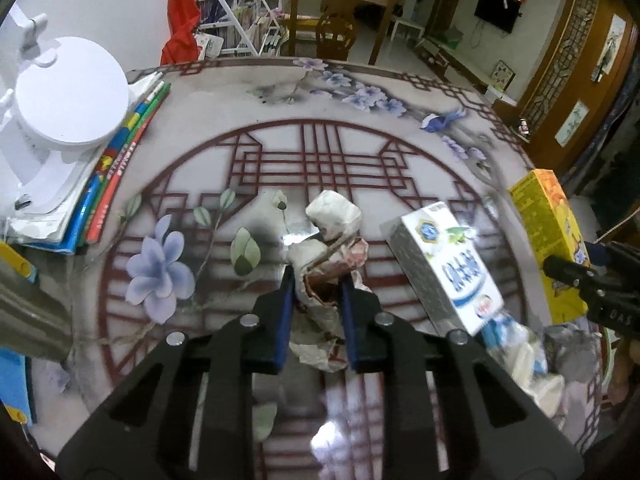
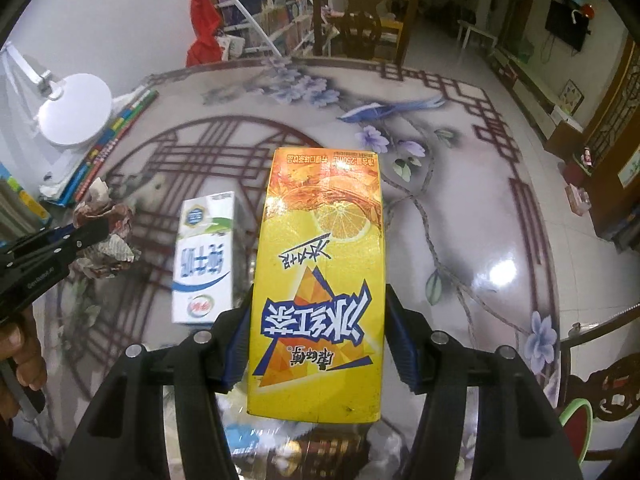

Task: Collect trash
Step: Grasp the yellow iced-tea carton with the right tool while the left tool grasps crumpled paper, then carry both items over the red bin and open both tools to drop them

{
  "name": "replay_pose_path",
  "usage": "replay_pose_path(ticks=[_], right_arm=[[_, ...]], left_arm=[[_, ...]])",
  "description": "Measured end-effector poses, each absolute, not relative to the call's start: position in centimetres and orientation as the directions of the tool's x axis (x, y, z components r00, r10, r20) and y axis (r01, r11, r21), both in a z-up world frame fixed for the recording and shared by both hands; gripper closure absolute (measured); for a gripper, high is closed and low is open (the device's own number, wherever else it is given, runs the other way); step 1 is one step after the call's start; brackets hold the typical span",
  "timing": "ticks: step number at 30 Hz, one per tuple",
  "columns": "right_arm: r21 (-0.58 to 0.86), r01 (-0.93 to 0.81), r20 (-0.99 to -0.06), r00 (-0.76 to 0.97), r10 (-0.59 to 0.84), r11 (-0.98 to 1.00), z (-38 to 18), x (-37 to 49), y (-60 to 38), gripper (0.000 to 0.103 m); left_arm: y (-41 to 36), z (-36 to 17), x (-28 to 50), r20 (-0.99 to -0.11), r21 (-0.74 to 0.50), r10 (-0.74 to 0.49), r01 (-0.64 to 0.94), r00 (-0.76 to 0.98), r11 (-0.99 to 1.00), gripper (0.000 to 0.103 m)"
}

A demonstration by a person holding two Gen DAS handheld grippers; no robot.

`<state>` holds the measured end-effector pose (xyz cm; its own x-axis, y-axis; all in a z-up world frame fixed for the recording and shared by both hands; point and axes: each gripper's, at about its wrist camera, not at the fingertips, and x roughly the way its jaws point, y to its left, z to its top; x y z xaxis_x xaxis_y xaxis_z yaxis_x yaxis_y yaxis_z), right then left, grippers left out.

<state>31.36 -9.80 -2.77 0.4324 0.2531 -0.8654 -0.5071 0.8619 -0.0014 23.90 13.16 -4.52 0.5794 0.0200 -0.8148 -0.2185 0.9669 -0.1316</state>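
A crumpled wad of printed paper hangs just above the glass table top, with my left gripper shut on its lower folds. From the right wrist view the same paper wad shows at the left edge. My right gripper is shut on a yellow iced-tea carton, pads pressed on its two sides, and the carton is lifted off the table. In the left wrist view that yellow carton appears at the far right. A white and blue milk carton stands on the table between the two grippers.
A white round lamp base rests on a stack of books at the table's left. Loose plastic wrappers lie near the front right, under the right gripper. A wooden chair stands behind the patterned table. A hand shows at the left edge.
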Motion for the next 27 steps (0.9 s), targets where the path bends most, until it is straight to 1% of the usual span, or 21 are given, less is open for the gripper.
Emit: replay_pose_path(ticks=[3,14,17,27], right_arm=[[0.013,-0.507,-0.855,0.440,0.272,0.862,-1.7,30.1,-10.4,0.047],[0.064,-0.502,-0.792,0.500,0.350,0.862,2.9,24.4,-14.7,0.047],[0.079,-0.495,-0.772,0.519,0.367,0.865,4.2,23.0,-16.3,0.047],[0.084,-0.435,-0.732,0.583,0.352,0.896,6.1,20.2,-22.5,0.047]], left_arm=[[12.5,-3.0,22.6,-0.806,-0.112,0.027,-0.196,0.592,0.974,0.082],[8.2,2.2,17.8,-0.756,-0.116,-0.008,-0.122,0.655,0.986,0.082],[6.6,3.8,16.8,-0.738,-0.146,-0.047,-0.091,0.674,0.985,0.082],[-0.6,6.9,15.9,-0.710,-0.168,-0.153,0.045,0.687,0.985,0.082]])
